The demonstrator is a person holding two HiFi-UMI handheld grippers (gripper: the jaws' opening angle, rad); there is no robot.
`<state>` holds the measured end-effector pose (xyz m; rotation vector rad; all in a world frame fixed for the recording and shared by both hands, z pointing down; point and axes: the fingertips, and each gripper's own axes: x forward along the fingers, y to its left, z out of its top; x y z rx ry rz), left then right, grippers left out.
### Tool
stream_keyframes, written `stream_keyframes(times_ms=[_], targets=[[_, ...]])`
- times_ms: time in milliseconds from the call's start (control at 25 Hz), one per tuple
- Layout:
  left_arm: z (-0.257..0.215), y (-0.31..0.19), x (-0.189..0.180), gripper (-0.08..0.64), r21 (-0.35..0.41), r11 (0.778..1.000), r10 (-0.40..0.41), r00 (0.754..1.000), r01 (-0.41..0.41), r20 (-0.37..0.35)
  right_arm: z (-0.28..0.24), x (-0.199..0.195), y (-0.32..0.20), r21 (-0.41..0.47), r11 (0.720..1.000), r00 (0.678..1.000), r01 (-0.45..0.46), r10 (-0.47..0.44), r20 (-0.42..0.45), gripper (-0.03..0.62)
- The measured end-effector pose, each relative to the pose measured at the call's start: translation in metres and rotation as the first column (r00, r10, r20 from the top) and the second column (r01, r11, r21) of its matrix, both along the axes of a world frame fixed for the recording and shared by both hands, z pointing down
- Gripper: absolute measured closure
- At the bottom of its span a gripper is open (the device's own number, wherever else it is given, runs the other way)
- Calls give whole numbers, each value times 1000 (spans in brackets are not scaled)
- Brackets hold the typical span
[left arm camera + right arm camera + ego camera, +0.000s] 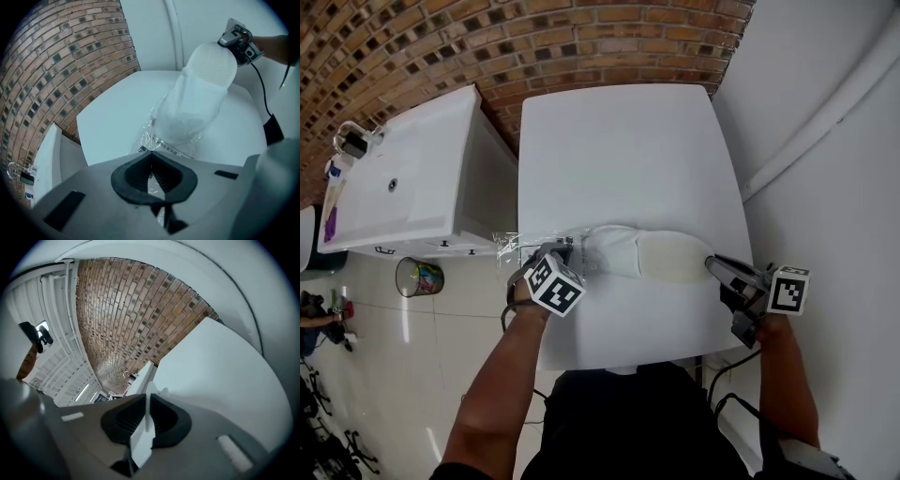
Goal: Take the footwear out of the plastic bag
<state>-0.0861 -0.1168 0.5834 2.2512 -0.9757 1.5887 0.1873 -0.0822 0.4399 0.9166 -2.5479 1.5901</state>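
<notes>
A white slipper (670, 255) lies across the front of the white table (619, 150), its left half inside a clear plastic bag (605, 251). My left gripper (570, 249) is shut on the bag's loose open end. In the left gripper view the crinkled film (173, 136) runs from the closed jaws (151, 161) out to the slipper (211, 70). My right gripper (712, 266) holds the slipper's bare right end. In the right gripper view a thin white edge of the slipper (143, 437) is pinched between the jaws (148, 401).
A white cabinet top (403, 178) stands left of the table, with a small bin (419, 277) on the floor by it. A brick wall (534, 37) runs behind, and a white wall (825, 112) is close on the right. The table's front edge is near both grippers.
</notes>
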Motion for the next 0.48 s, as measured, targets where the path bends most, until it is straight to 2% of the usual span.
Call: stream_keyframes(times_ms=[240,480], targets=[[6,-11,3,553,-1,1000,-15,1000,15,20,-44,12,4,80,996,999,-43,43,-2,561],[12,-25,5,553,-26,998,-49,998,50,33,-81,25,14,157,986,997,-50,60,-58,561]])
